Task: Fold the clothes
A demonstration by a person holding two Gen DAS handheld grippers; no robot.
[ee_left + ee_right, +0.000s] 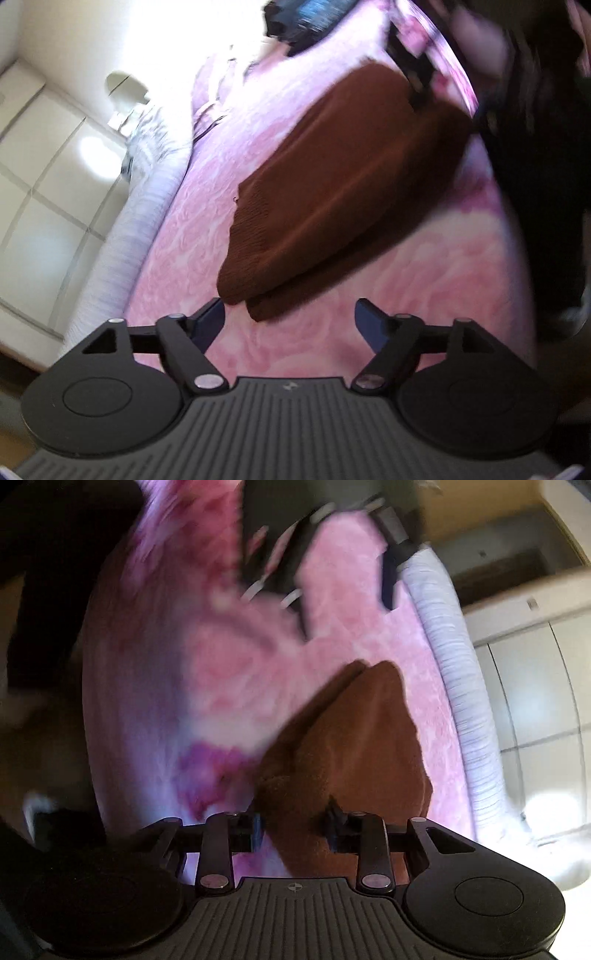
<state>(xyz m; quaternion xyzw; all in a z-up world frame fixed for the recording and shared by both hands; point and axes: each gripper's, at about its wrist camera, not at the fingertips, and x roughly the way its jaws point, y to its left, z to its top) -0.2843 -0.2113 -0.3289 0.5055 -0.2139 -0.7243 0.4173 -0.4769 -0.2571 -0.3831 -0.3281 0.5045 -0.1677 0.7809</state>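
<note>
A brown knitted garment (332, 177) lies folded into a long strip on a pink bedspread (332, 339). My left gripper (291, 317) hovers open just short of the garment's near corner, with nothing between its fingers. At the strip's far end my right gripper (417, 81) shows as a dark blur. In the right wrist view the right gripper (295, 827) is shut on a bunched end of the brown garment (362, 738), which runs away from it across the bed. The left gripper (325, 535) appears blurred at the top of that view.
The bed's white ribbed side (122, 251) drops to a pale tiled floor (44, 184) on the left. A dark pile of clothing (306, 18) lies at the far end of the bed. The person's dark clothing (535, 147) fills the right side.
</note>
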